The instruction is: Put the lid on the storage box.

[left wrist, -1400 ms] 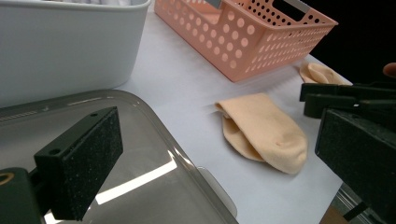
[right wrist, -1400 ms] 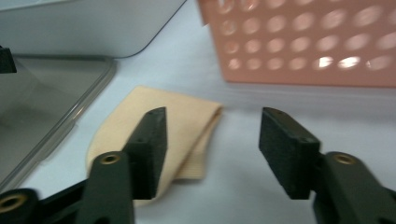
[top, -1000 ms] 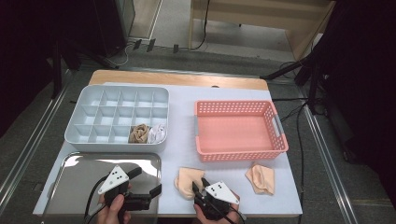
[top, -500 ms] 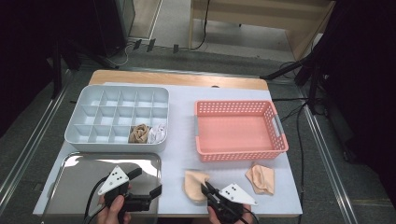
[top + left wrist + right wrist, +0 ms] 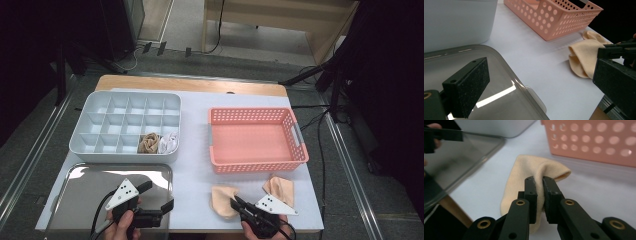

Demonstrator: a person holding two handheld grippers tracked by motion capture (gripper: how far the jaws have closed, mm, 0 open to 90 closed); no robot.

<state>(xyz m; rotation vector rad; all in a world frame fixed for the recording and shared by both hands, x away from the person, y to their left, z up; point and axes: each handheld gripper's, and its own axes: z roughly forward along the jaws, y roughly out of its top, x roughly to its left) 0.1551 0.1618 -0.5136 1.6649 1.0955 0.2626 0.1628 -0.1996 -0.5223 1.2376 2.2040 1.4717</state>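
Right gripper [image 5: 234,202] pinching a peach sock [image 5: 223,200] at the front edge of the table.

Going left to right: the left gripper [image 5: 159,196] hangs over the shiny metal tray [image 5: 80,185], jaws wide apart and holding nothing. Behind the tray there's a grey divided box [image 5: 125,125] with two rolled socks in its front row. Right gripper's jaws are clamped on a fold of the sock, which lies on the white tabletop [image 5: 192,150] just in front of the pink basket [image 5: 255,139]. A second sock [image 5: 280,187] sits further right. Dark room, cables on the floor.
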